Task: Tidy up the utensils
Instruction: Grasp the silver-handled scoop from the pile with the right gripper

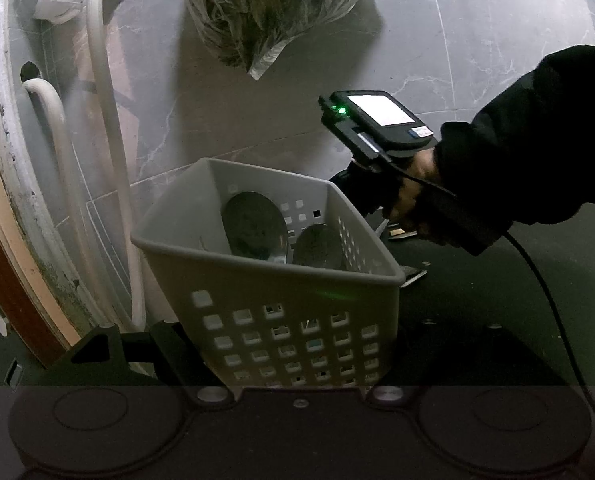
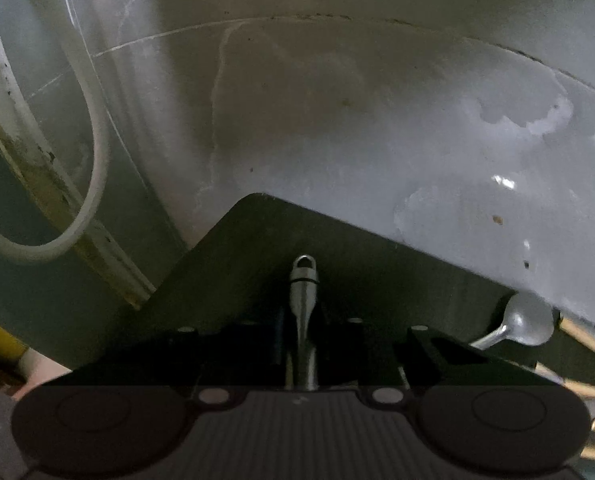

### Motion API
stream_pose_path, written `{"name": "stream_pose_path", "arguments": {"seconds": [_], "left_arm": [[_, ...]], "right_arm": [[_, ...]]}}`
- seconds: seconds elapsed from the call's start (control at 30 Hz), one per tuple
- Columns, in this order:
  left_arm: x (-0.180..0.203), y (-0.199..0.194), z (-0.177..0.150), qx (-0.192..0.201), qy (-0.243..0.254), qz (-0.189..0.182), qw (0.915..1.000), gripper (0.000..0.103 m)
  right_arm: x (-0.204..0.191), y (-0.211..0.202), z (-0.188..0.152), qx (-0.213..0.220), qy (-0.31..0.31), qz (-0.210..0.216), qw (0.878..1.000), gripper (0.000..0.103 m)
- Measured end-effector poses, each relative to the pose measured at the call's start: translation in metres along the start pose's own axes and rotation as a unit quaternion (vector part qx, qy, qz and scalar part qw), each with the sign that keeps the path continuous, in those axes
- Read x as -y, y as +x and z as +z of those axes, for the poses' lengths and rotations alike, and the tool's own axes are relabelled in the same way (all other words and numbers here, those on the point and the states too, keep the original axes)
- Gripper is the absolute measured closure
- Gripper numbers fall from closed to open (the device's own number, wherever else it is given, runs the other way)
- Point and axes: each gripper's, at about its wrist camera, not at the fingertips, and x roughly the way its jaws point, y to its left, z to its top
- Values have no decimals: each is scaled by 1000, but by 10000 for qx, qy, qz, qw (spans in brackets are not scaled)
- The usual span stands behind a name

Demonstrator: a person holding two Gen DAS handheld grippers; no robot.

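A grey perforated plastic basket [image 1: 201, 224] fills the middle of the left wrist view, held between my left gripper's [image 1: 281, 344] fingers. Two metal ladle or spoon bowls [image 1: 255, 226] stand inside it. The right gripper's body [image 1: 381, 128] with a lit screen is in a hand just right of the basket. In the right wrist view my right gripper [image 2: 301, 344] is shut on a metal utensil handle [image 2: 303, 300] with a hanging loop at its tip, above a dark mat [image 2: 257, 248]. Another metal spoon [image 2: 527, 324] lies on the mat at right.
A clear plastic bag of dark stuff [image 1: 269, 8] lies on the grey marble-tile floor. White hoses [image 1: 101, 120] run down the left by a worn door frame. Wooden chopsticks [image 2: 585, 336] lie at the mat's right edge. A few flat metal pieces [image 1: 411, 276] sit behind the basket.
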Motion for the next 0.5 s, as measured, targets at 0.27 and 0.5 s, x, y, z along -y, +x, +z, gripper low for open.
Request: {"name": "stream_pose_path", "arguments": {"seconds": [0.27, 0.5], "left_arm": [[1, 0, 0, -7, -14, 31, 10000, 21], [8, 1, 3, -15, 39, -42, 10000, 21]], "right_arm": [[11, -62, -28, 611, 442, 224, 9969, 83], [17, -135, -67, 1408, 755, 159, 9870, 83]]}}
